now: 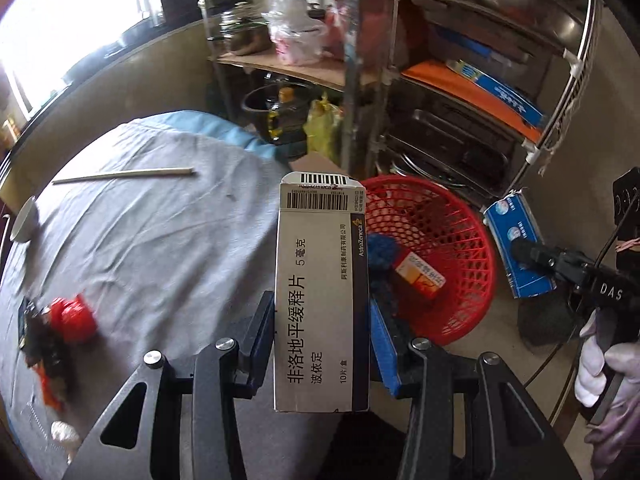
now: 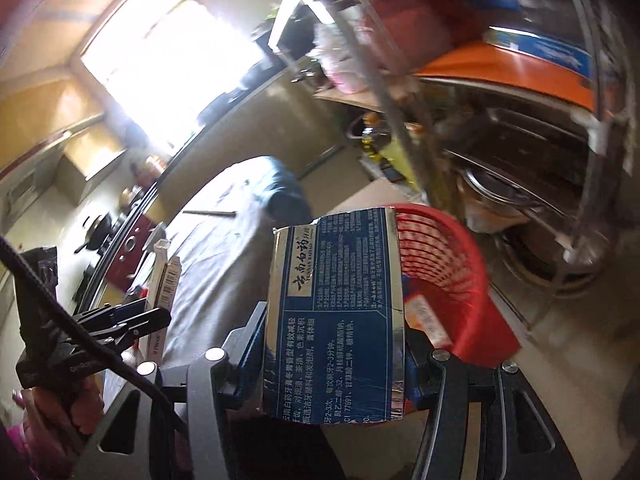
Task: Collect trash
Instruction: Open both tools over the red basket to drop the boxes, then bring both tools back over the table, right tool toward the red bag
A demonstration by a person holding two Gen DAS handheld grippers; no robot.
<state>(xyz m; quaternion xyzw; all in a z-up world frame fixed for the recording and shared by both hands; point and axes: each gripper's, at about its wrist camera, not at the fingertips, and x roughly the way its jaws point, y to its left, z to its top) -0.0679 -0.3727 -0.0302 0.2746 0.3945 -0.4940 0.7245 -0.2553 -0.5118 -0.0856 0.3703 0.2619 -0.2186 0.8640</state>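
Your left tongs [image 1: 320,316] are clamped on the grey pill box [image 1: 320,296], which stands lengthwise between the pads with its barcode end forward. Your right tongs [image 2: 336,344] hold the blue toothpaste box [image 2: 336,320] the same way, gripped across its width. Both boxes hang past the bench's [image 1: 160,240] right edge, close to the red basket [image 1: 452,240] on the floor below, which already holds an orange carton [image 1: 420,276] and something blue.

The step in hand looks like the drop, so get each box over the basket's mouth before you let go. In the left view the pill box covers only the near rim, and the bench's edge lies right beside it, so carry it further out over the middle. The toothpaste box is long; tip its front end down into the basket, or it may bridge the rim and tumble onto the floor.

Release one box at a time, since the two tongs are close together and the boxes could knock each other aside. Open the pads fully and pause until the box falls clear.

A red cap [image 1: 74,314], a dark wrapper [image 1: 44,344] and a thin stick [image 1: 124,175] lie on the bench for later trips.
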